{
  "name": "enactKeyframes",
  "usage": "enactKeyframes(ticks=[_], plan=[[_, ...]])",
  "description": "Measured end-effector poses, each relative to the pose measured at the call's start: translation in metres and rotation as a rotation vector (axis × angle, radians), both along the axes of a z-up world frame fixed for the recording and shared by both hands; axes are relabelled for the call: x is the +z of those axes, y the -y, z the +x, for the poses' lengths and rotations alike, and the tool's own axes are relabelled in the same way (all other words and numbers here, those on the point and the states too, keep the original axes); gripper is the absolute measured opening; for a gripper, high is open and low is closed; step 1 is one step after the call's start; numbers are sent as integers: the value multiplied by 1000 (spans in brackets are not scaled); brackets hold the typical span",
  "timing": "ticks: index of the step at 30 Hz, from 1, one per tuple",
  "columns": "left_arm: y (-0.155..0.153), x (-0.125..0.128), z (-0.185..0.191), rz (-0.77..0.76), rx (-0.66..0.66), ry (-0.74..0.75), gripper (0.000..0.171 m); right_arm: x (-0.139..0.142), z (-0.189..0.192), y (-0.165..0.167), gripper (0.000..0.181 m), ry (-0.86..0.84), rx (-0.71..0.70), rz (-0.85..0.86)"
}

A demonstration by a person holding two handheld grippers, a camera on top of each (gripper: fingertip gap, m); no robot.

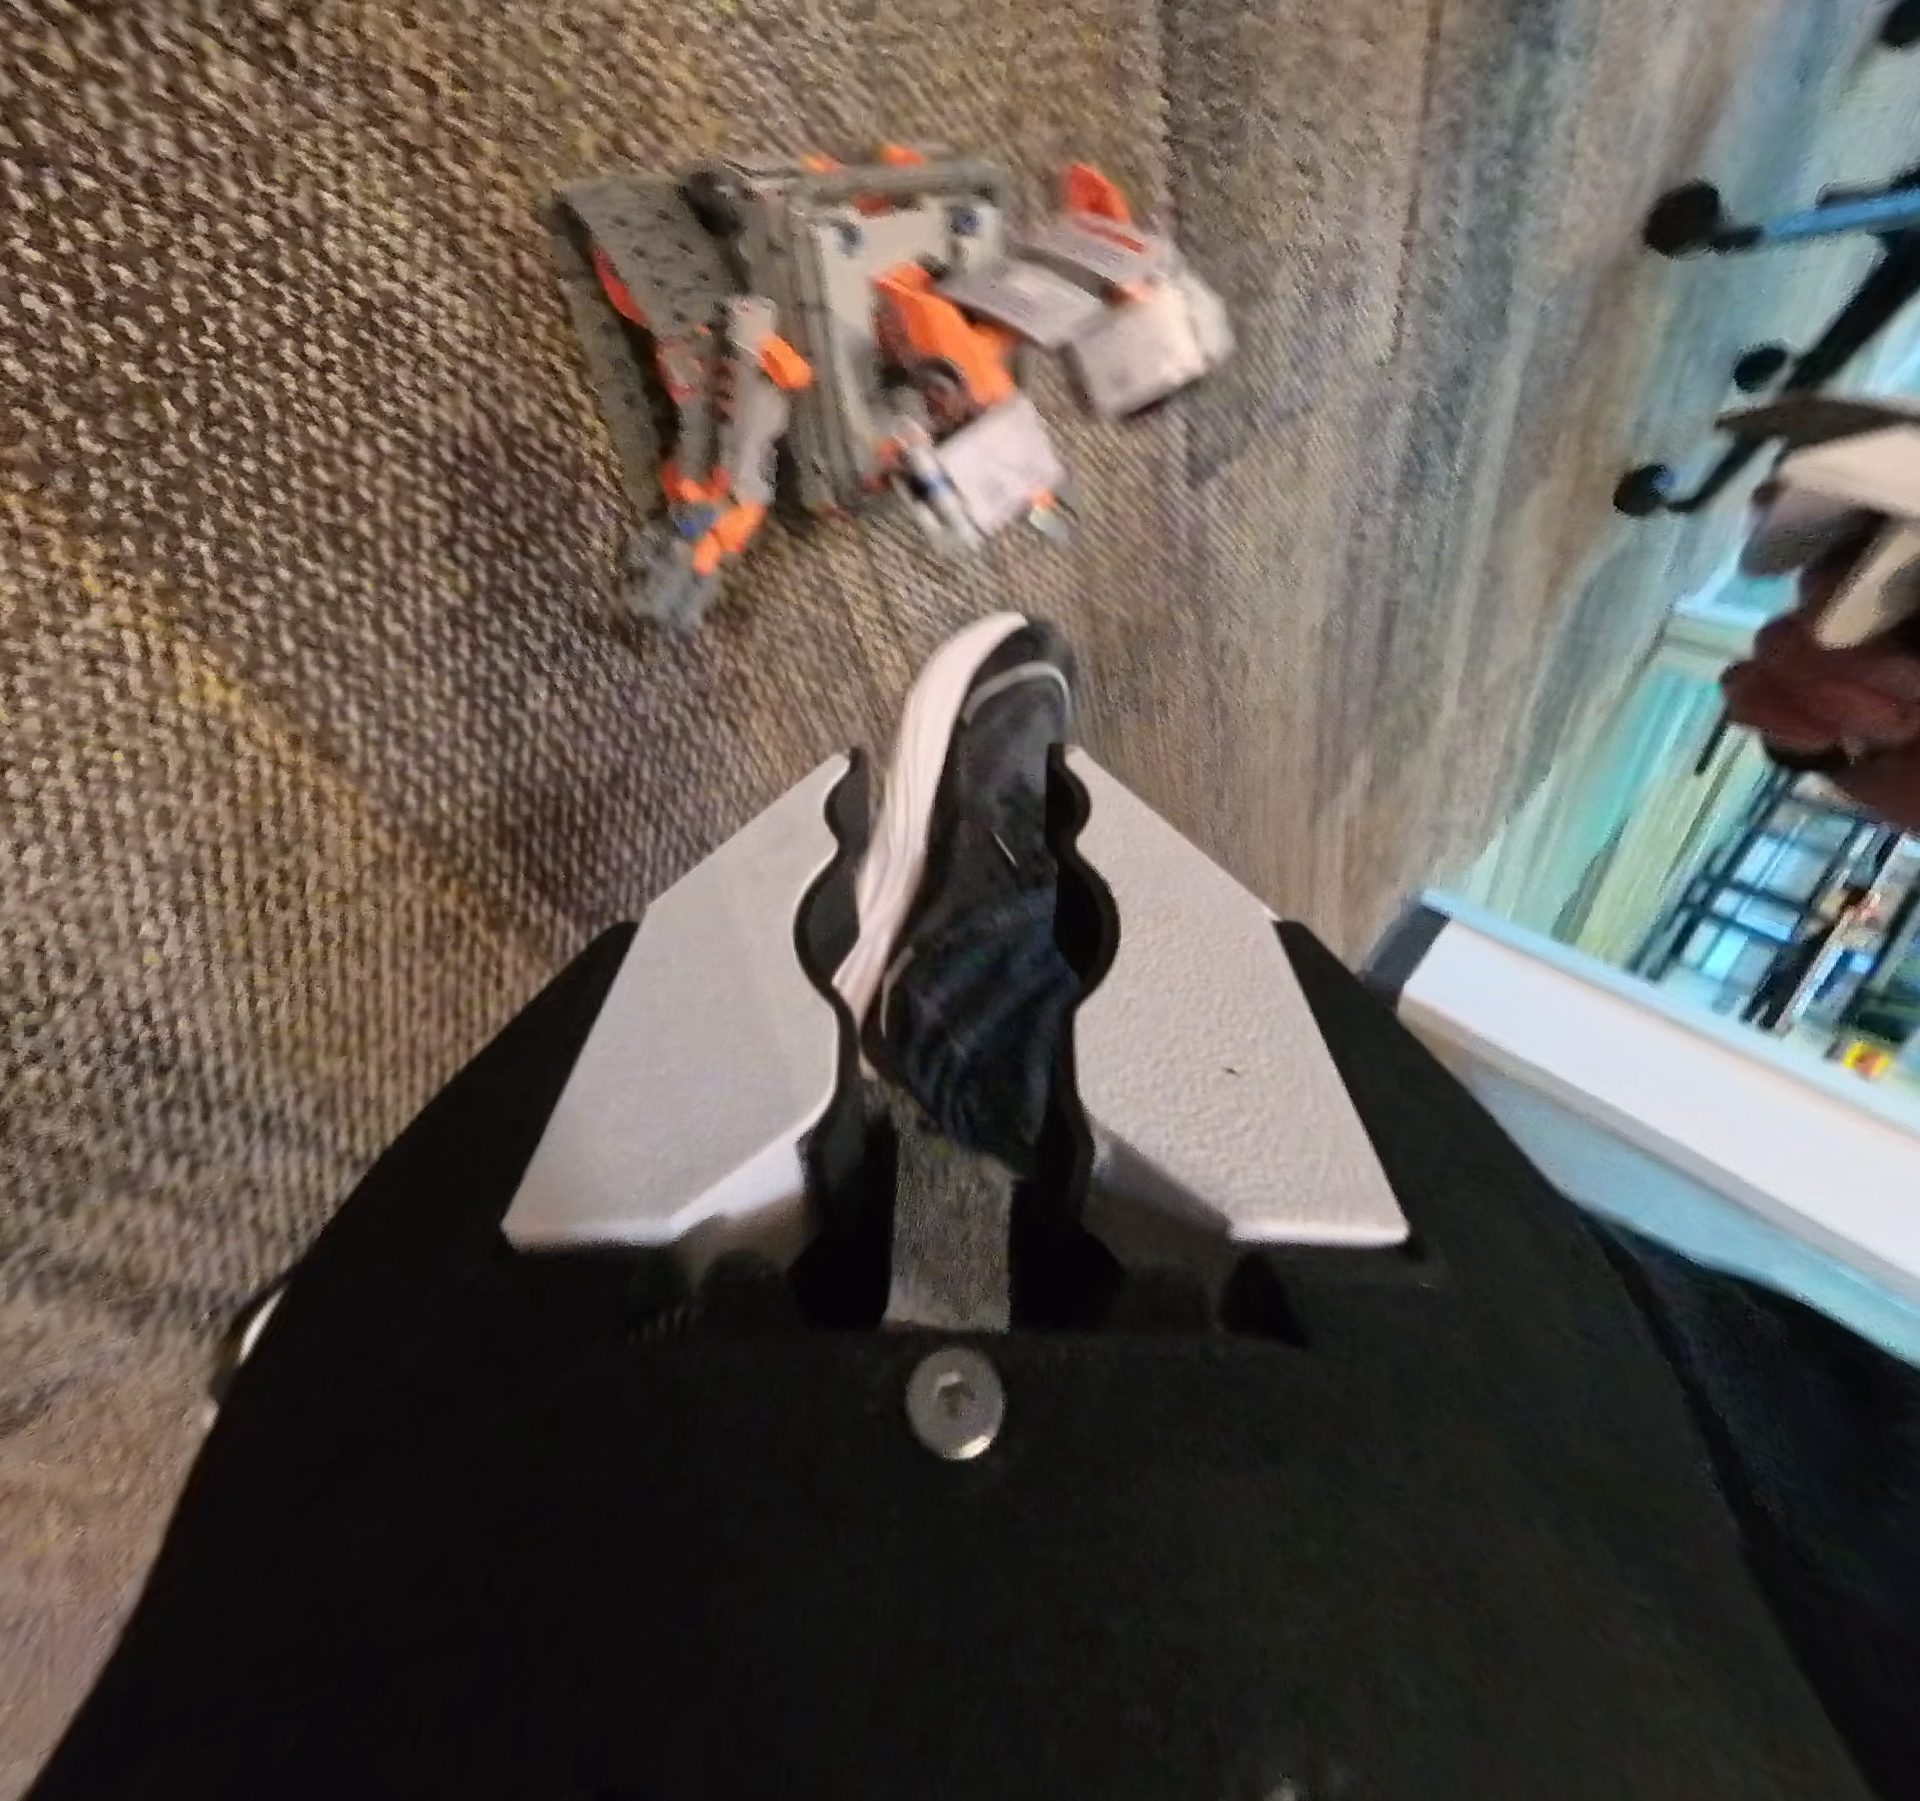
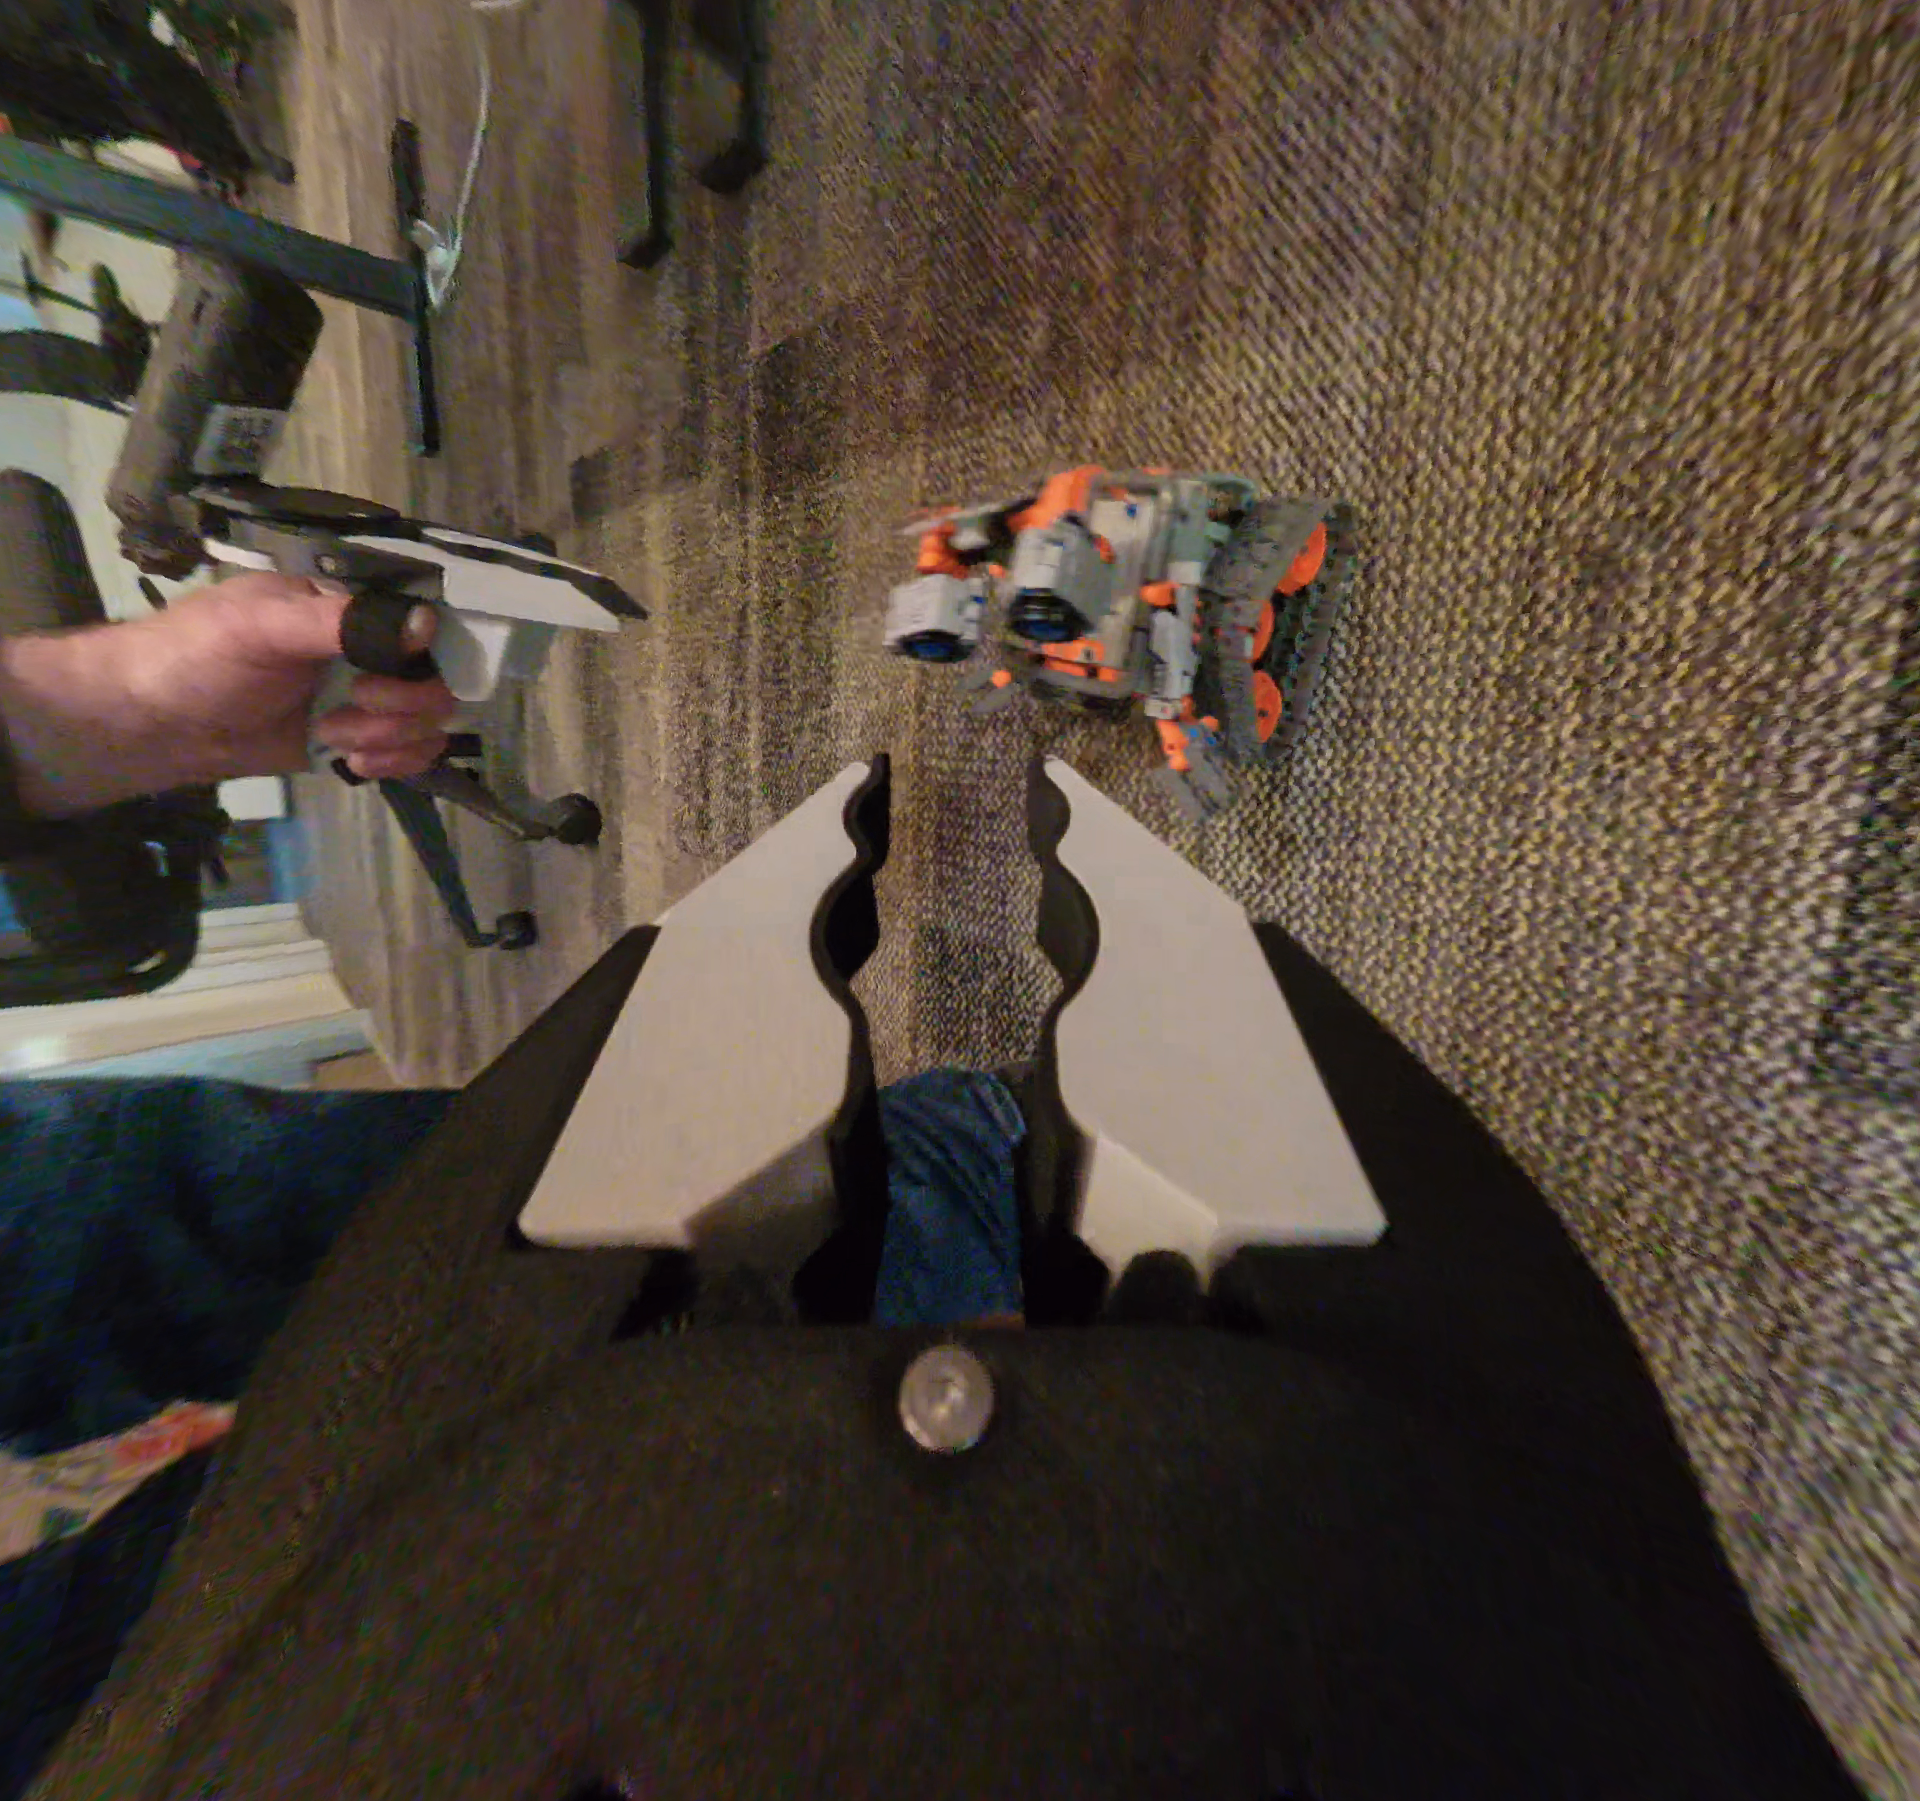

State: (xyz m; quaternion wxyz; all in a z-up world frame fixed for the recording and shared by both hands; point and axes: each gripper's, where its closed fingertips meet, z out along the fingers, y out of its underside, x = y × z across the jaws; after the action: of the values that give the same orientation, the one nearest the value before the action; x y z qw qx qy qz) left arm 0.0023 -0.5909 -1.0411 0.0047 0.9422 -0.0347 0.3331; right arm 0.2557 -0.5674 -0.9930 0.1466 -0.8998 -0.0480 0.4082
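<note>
A: Start at the left claw (image 1: 956, 795). How do its fingers stand?

B: Spread, a gap between them, nothing pinched. Through that gap shows a dark shoe (image 1: 977, 816) with a white sole, far below on the carpet (image 1: 312, 608), not in the grip.

A: And past the tips?

B: Ahead and a little to the left lies a grey and orange brick-built toy (image 1: 862, 349), well apart from the claw. The view is blurred, so its small parts are hard to tell.

A: The right claw (image 2: 961, 785)?

B: Also spread and holding nothing. Carpet (image 2: 1558, 297) shows between the fingers, and blue cloth (image 2: 951, 1201) low in the gap near the base.

A: What is closest to it?

B: The same toy (image 2: 1132, 619), just beyond the tips and off to the right, apart from them.

A: Farther out?

B: Far to the left, a hand (image 2: 208, 691) holds the other claw (image 2: 623, 608). Beyond it stand black chair legs (image 2: 686, 89).
</note>
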Motion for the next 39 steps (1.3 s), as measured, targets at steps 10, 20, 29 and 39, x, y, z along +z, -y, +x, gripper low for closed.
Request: enactKeyframes(ticks=[10,20,29,39], plan=[[21,328,6,282,-339,84,43,292,-96,4,45,-39,173,341],[-126,654,-166,869,32,-322,78,613,-245,-79,78,-206,446,743],[-266,775,-365,1101,148,-631,114,758,-458,-227,82,-212,489,864],[-352,696,-398,894,-142,-489,94,707,-567,-322,83,-23,369,679]])
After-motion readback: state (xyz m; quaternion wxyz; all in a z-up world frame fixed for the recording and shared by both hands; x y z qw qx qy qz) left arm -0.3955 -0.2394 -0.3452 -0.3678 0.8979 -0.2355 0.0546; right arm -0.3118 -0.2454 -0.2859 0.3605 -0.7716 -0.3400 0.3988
